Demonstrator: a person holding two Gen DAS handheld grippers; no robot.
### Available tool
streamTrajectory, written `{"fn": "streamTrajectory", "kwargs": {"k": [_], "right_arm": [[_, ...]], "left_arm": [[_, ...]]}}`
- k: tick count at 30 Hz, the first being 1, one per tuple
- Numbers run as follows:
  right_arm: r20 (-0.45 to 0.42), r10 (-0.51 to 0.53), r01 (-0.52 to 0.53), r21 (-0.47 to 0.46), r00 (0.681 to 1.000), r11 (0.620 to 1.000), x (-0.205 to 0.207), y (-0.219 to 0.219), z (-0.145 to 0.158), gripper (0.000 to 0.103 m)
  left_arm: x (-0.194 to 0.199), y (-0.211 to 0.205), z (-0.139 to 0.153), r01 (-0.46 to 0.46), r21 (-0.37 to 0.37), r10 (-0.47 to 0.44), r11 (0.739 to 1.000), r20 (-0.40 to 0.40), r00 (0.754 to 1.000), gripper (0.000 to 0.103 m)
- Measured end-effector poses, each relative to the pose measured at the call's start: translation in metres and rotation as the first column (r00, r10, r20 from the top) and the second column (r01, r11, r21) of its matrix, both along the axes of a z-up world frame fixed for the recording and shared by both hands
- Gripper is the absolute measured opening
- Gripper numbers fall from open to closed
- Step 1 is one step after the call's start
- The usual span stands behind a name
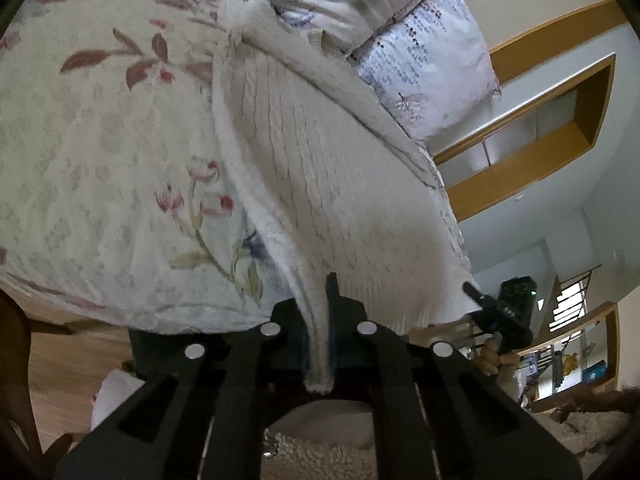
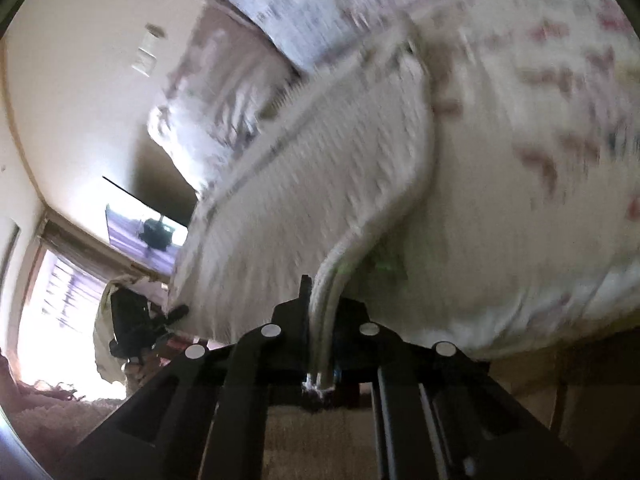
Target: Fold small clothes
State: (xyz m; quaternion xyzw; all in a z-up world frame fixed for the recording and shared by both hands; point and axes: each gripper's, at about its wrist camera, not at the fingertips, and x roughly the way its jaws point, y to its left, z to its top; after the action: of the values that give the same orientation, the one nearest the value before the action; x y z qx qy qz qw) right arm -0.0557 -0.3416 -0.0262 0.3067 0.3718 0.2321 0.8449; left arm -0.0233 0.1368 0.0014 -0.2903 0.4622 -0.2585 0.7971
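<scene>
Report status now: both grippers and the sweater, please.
Left gripper shut on sweater edge. Right gripper shut on other edge. Sweater on bed. Nothing in way.

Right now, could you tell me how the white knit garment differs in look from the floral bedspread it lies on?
The white knit garment is plain, with ribbed cable rows; the floral bedspread is printed with red flowers and leaves. The garment's near edge is lifted, pinched by the left hand-held gripper and the right hand-held gripper, while the bedspread lies flat. Both are pale fabrics.
</scene>
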Motion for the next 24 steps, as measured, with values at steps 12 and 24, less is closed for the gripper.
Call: {"fn": "streamTrajectory", "kwargs": {"k": [12,24], "right_arm": [[0.363,-0.143,0.22,-0.181,0.921,0.958,-0.001,0.007,0.073,0.008],[0.574,-0.16,0.416,-0.349,0.803,0.84,0.061,0.04,0.135,0.008]], "left_arm": [[0.028,0.016,0.065,-0.145,0.135,0.111,0.98,0.231,0.966,0.006],[0.115,-0.001,0.141,-0.266,0.271,0.128,0.925,0.438,0.89,0.006]]}}
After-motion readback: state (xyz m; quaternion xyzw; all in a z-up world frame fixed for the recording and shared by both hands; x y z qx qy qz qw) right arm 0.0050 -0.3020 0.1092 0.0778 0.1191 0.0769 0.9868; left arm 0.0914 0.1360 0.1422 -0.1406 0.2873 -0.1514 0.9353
